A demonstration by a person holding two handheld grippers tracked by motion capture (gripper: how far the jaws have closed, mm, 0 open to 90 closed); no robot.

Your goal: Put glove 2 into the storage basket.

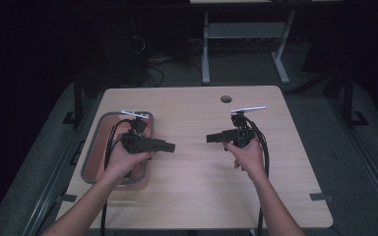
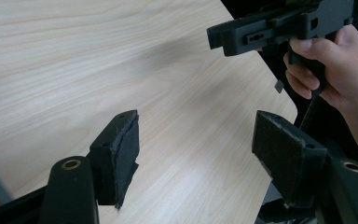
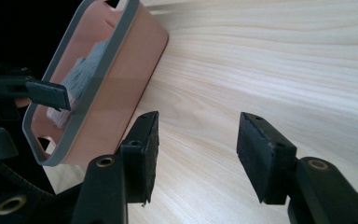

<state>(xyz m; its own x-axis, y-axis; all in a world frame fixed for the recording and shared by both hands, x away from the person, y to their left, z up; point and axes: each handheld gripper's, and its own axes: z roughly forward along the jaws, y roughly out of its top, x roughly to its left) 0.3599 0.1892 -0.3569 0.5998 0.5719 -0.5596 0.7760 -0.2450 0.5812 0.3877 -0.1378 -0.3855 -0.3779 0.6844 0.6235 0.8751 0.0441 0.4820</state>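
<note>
Here, over a pale wooden table (image 1: 192, 162): left hand-held gripper (image 1: 170, 146) above the right edge of a pink tray with a grey rim (image 1: 94, 132), pointing right toward the table's middle; jaws spread wide, holding nothing, bare wood between the pads (image 2: 121, 149) in the left gripper view. Opposite, right hand-held gripper (image 1: 210, 138) pointing left, well apart from the left one, tips facing each other across bare wood; jaws likewise wide open and empty, pads (image 3: 261, 154) framing plain table in the right gripper view. Tray at the table's left side, near the left edge, under the left hand (image 1: 125, 160). Inside the tray, seen from the right gripper view, a folded grey cloth (image 3: 81, 74), lying against the far wall. Right hand (image 1: 248, 157) wrapped around its gripper's handle, cable trailing back along the forearm.
</note>
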